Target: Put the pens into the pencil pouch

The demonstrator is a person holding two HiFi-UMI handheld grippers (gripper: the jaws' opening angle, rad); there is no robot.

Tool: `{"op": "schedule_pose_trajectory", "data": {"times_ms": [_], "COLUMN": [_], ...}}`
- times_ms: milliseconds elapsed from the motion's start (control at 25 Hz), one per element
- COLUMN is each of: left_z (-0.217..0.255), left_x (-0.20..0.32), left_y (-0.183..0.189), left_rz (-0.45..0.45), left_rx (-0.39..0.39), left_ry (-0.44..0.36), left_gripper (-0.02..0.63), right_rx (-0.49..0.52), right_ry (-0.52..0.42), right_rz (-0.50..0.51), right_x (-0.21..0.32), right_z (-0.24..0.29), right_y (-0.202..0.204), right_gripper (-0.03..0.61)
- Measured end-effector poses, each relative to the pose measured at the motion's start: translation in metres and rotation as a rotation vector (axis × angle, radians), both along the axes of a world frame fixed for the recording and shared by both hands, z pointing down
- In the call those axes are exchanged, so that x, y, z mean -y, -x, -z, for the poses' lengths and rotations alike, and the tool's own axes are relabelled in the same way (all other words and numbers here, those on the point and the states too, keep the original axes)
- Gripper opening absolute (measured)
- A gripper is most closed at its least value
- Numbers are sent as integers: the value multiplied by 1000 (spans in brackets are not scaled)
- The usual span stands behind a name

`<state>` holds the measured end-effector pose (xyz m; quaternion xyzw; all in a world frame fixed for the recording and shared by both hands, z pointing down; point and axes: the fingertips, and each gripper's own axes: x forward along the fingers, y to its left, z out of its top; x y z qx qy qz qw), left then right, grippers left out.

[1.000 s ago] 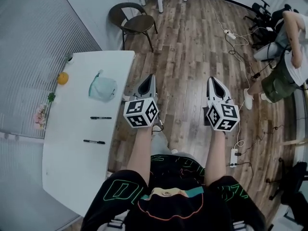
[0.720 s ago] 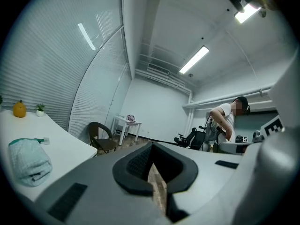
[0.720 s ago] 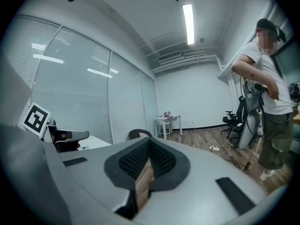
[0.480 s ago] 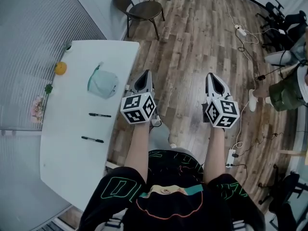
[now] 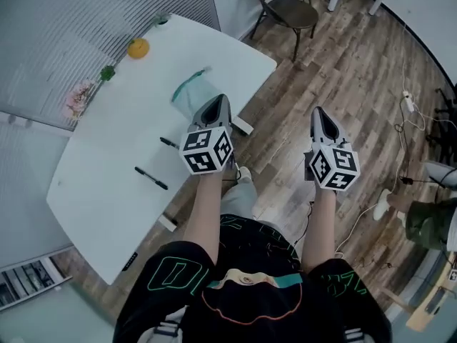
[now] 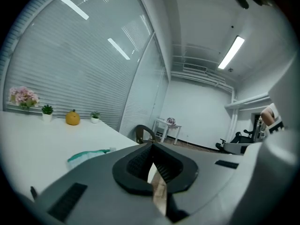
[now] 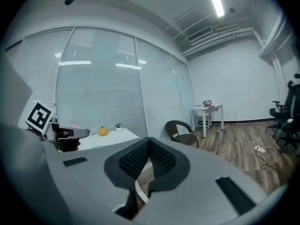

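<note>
Head view: left hand-held gripper (image 5: 216,103), clenched empty like right hand-held gripper (image 5: 320,114), partly hides pencil pouch (image 5: 187,91).

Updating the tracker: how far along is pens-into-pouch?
Done: nothing. The far pen and near pen lie bare on the table, outside the pouch.
In hand: nothing. The left gripper and right gripper are both shut and empty, the right one over the floor.
Left: pick up each pen and put it in the pouch.
</note>
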<state>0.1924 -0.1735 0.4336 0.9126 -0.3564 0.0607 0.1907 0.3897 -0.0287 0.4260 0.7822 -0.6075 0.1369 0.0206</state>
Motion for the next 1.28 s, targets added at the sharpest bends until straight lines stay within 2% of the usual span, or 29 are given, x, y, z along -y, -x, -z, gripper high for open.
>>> {"op": "schedule_pose_trajectory", "data": {"times_ms": [280, 560, 920, 1200, 1280], "left_z": [-18, -46, -70, -97, -97], "left_x": [56, 94, 117, 123, 124], "left_y": [70, 113, 139, 146, 143], "left_rz": [224, 375, 480, 558, 572], "left_rx": [46, 85, 90, 152, 167], "left_ry": [50, 157, 229, 332, 337], "left_gripper": [-3, -3, -3, -2, -2], "right_rx": [5, 4, 0, 22, 27], "right_ry": [10, 43, 76, 109, 117], "right_rz": [221, 370, 512, 607, 639], "right_x": [101, 175, 234, 271, 281], "right_z": [-5, -12, -22, -41, -46], "right_y": [46, 78, 109, 111, 111], "right_gripper": [0, 0, 0, 0, 0]}}
